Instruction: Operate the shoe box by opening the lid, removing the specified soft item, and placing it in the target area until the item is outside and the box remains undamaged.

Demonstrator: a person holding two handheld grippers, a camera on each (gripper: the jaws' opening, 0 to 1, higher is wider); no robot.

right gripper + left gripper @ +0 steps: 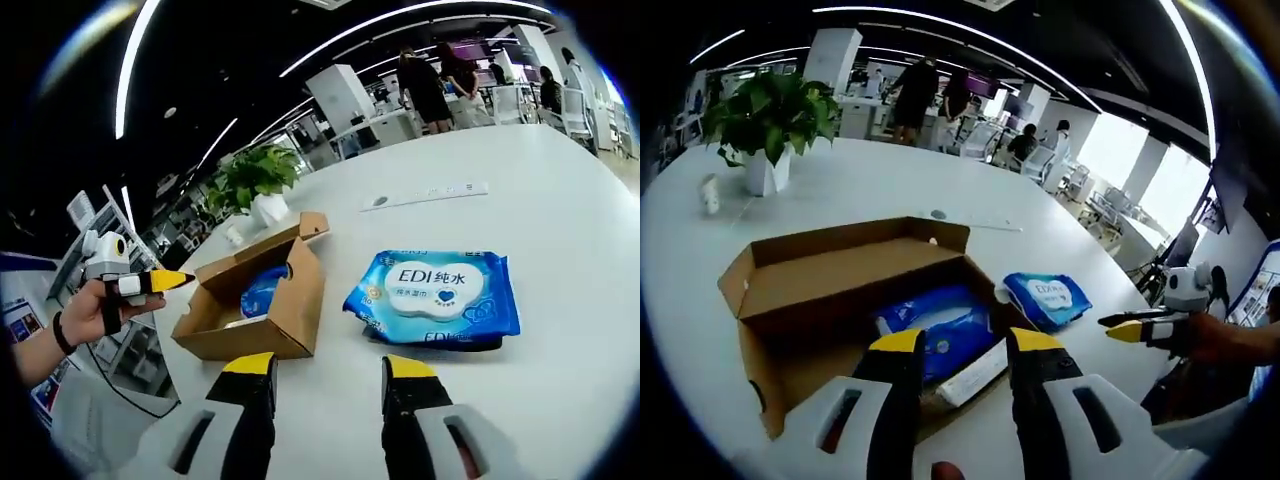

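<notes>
One smooth white tabletop (560, 200) in an open office; cardboard shoe box (262, 300) open, glossy blue wipes pack (437, 295) beside it. Both tools, left tool (960, 342) & right tool (328, 365), released, holding nothing.

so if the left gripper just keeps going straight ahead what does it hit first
Probably the blue pack lying inside the open shoe box, straight ahead of the open left gripper; depth is uncertain.

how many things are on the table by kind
box: 1
blue wipes packs: 2, one in the box, one outside
white item in the box: 1
potted plant: 1
small white thing by the plant: 1
total: 6
</notes>
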